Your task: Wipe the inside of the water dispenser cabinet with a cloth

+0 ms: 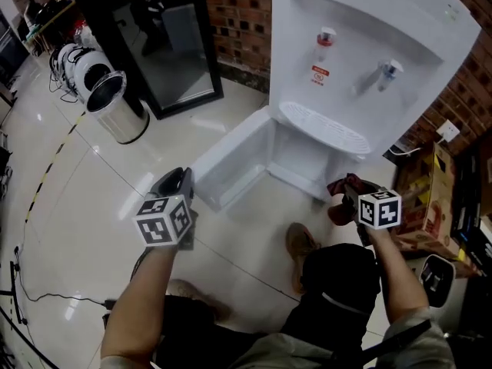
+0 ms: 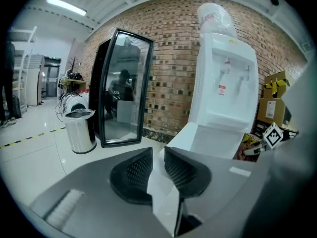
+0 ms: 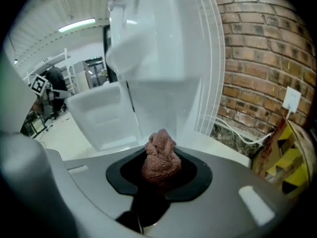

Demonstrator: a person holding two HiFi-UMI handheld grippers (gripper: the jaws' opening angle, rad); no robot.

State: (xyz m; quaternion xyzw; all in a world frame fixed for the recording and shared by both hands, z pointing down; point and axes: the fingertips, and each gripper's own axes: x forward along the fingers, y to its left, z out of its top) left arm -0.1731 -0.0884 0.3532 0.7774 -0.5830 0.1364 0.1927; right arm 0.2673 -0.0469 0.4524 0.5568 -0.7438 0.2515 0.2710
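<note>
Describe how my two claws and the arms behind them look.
The left claw and the right claw have smooth grey bodies with black jaw mounts. The left one's pads are black with a grid texture. Each carries a white cube printed with black square markers. The forearms show no sleeves.

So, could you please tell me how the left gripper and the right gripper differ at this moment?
The left gripper pinches the edge of the white cabinet door; the right gripper clamps a bunched reddish cloth. The left gripper's jaws stand nearly together, the right gripper's wider, around the cloth. Both face the water dispenser.
</note>
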